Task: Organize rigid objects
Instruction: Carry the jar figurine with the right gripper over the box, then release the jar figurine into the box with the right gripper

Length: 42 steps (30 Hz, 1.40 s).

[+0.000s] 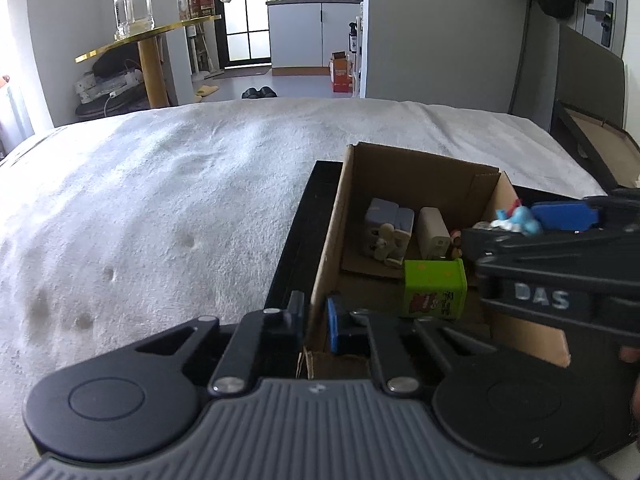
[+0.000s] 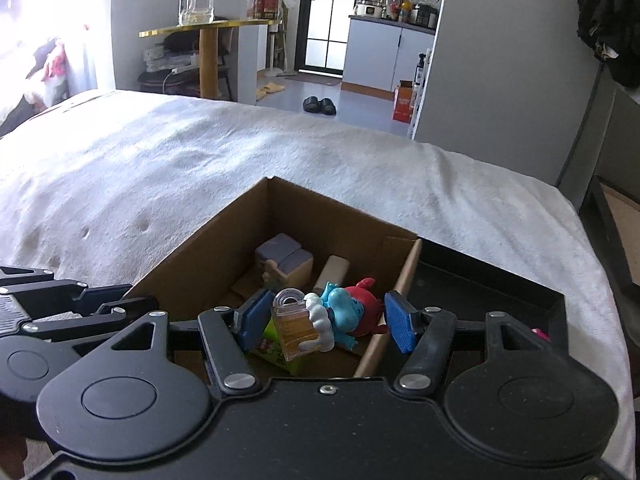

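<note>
An open cardboard box sits on a white-covered bed. Inside lie a green tin, a grey-blue block, a beige block and a small wooden figure. My left gripper is shut on the box's near left wall. My right gripper is open above the box; a blue and red smurf figurine and a small amber bottle lie between its fingers, and I cannot tell if they are touched.
A black tray lies under and beside the box, with a pink item at its right. A gold side table with a glass jar stands beyond the bed. A dark headboard is at the right.
</note>
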Each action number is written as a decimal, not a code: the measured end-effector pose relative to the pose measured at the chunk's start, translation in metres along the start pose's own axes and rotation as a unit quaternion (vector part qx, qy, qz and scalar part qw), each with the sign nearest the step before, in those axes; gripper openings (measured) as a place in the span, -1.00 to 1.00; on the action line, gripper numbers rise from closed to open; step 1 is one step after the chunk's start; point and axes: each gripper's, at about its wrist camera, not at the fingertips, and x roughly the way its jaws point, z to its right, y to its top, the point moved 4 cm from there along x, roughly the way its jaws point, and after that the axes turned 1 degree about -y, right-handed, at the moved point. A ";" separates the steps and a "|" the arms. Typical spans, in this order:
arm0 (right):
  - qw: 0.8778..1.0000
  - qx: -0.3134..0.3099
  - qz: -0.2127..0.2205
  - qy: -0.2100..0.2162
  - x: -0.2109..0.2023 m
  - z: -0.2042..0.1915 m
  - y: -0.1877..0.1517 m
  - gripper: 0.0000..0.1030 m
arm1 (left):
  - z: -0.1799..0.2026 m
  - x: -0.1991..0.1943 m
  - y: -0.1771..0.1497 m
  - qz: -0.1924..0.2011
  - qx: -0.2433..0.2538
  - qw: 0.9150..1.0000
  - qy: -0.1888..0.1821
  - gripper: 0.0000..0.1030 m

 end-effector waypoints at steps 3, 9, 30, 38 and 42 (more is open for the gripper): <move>1.000 -0.003 -0.002 0.005 0.008 -0.006 0.004 0.18 | -0.003 0.001 0.001 -0.002 -0.007 1.000 -0.006 -0.80; 0.999 -0.006 0.018 0.028 0.014 -0.019 0.018 0.19 | -0.007 0.002 0.000 -0.002 -0.019 1.000 -0.013 -0.80; 0.999 0.037 0.008 -0.031 -0.011 0.032 -0.012 0.30 | 0.006 -0.005 0.007 0.008 0.000 1.000 0.017 -0.72; 0.997 0.058 0.002 -0.047 -0.008 0.056 -0.023 0.38 | 0.013 -0.008 0.013 0.019 0.003 0.999 0.037 -0.08; 0.997 0.055 0.001 -0.055 -0.006 0.061 -0.030 0.45 | 0.019 -0.006 0.015 0.020 0.011 0.999 0.042 0.02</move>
